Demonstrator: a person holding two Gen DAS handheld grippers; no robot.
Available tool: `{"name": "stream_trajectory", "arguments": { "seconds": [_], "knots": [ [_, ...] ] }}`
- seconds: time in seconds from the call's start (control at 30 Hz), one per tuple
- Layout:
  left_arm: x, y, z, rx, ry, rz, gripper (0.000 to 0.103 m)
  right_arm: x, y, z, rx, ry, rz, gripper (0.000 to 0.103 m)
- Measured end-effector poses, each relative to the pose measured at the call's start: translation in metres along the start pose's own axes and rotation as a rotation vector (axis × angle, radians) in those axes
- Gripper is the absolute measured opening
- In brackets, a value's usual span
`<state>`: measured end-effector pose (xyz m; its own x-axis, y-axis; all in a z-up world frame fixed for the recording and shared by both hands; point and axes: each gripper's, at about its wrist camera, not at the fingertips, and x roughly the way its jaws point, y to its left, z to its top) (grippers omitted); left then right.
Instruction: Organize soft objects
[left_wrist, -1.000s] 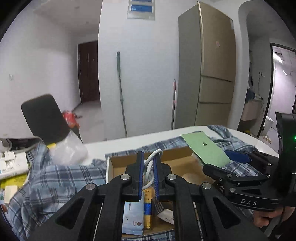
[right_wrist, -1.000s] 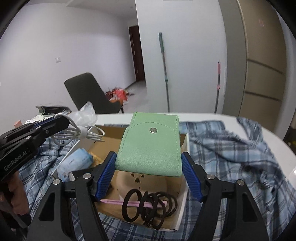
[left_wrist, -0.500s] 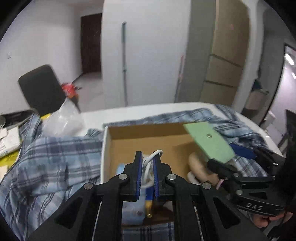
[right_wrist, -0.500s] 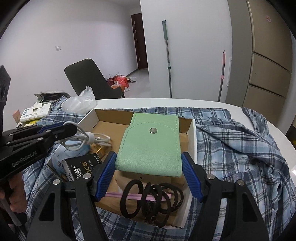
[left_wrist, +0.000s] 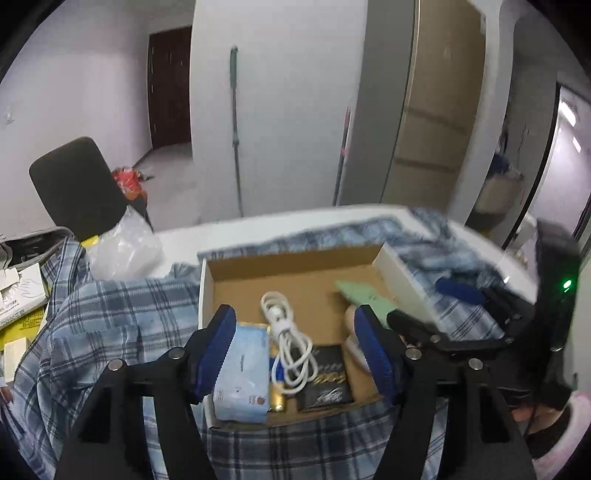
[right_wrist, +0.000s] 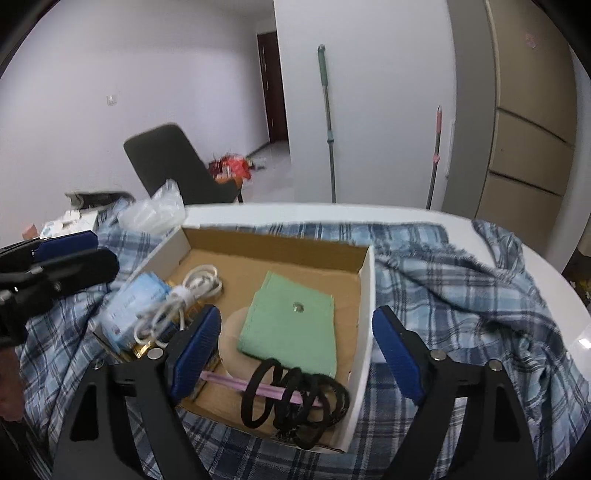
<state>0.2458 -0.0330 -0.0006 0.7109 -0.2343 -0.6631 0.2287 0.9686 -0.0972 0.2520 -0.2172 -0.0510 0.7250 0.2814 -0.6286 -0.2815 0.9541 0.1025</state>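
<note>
Both drops are done, I judge. My left claw (left_wrist: 295, 350) has just been opening and holds nothing — the coiled white cable (left_wrist: 290, 347) lies in the cardboard box (left_wrist: 295, 264), low centre of the left view, beside the blue tissue pack (left_wrist: 242, 373). My right claw (right_wrist: 295, 350) has widened too, empty; the green pouch (right_wrist: 291, 325) rests flat mid-box above the black hair ties (right_wrist: 295, 398). Next I should lift both claws clear and look for another soft thing on the plaid-covered surface (right_wrist: 461, 295).

Dim, motion-blurred, fisheye-warped edges
</note>
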Motion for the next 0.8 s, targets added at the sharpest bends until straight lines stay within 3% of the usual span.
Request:
{"name": "stream_trajectory", "arguments": {
  "seconds": [0.4, 0.53, 0.57, 0.63, 0.8],
  "knots": [
    [-0.099, -0.013, 0.011, 0.024, -0.393, 0.033, 0.069, -0.096, 0.015, 0.033, -0.026, -0.265, -0.042, 0.084],
    [-0.146, -0.02, 0.004, 0.042, -0.551, 0.088, 0.069, -0.134, 0.025, 0.034, -0.047, -0.351, -0.074, 0.093],
    [-0.158, -0.023, 0.002, 0.055, -0.583, 0.105, 0.071, -0.144, 0.027, 0.035, -0.049, -0.376, -0.077, 0.095],
    [-0.178, -0.028, -0.003, 0.074, -0.627, 0.118, 0.099, -0.161, 0.03, 0.034, -0.042, -0.415, -0.079, 0.1],
    [-0.222, -0.035, -0.027, 0.08, -0.785, 0.188, 0.103, -0.195, 0.038, 0.027, -0.045, -0.491, -0.084, 0.103]
  ]
}}
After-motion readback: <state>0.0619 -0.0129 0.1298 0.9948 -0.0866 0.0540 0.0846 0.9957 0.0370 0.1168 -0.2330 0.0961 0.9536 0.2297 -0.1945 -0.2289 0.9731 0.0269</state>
